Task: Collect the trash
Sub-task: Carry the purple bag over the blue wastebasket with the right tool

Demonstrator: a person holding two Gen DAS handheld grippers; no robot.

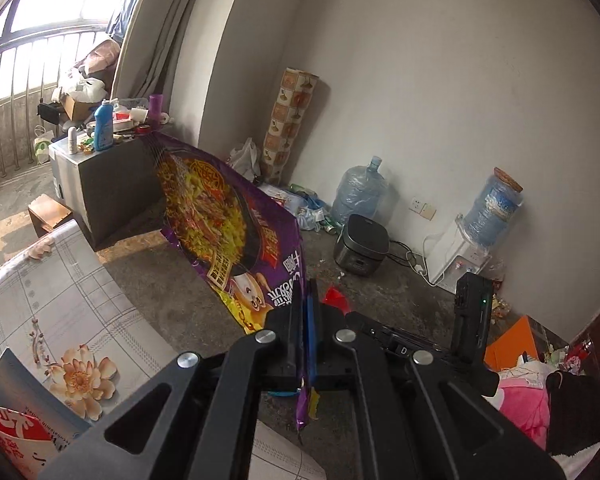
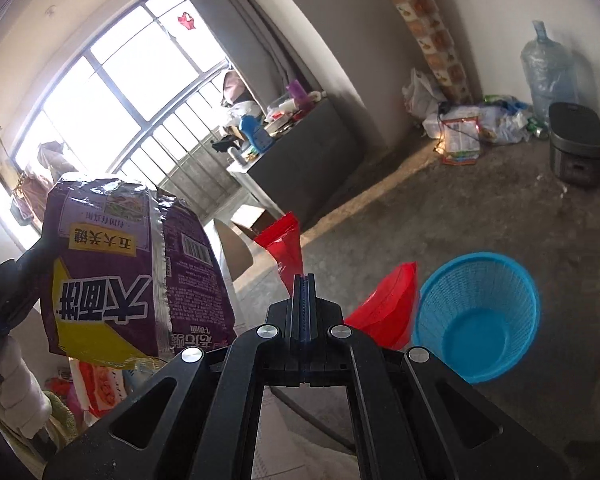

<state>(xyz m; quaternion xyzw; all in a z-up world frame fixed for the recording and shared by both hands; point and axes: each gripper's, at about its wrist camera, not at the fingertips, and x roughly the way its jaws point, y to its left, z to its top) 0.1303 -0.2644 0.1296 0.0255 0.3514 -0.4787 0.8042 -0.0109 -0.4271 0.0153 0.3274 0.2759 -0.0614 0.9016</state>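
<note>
Left wrist view: left gripper [image 1: 308, 312] clamped on the lower edge of a purple noodle bag [image 1: 216, 216], fingers [image 1: 290, 320] pressed together on the foil, bag fanning up and left across mid-frame above the floor [image 1: 204, 308]. Right gripper [image 1: 470, 312] visible at right, a scrap of red wrapper [image 1: 336, 298] just beside it. Flowered worktop [image 1: 60, 292] at lower left.

Right wrist view: right gripper [image 2: 303, 280] pinched tight on the red wrapper [image 2: 284, 244], which sticks up from the tips at centre. Purple bag [image 2: 140, 268] hanging at left. Blue basket [image 2: 476, 316] at lower right on the floor, a red bowl [image 2: 388, 308] touching its left side.

Risks, as judged: thin edge grips on slick foil, so a fast swing could tear or slip either piece free; light wrapper could drift past the rim and land in the bowl instead.
</note>
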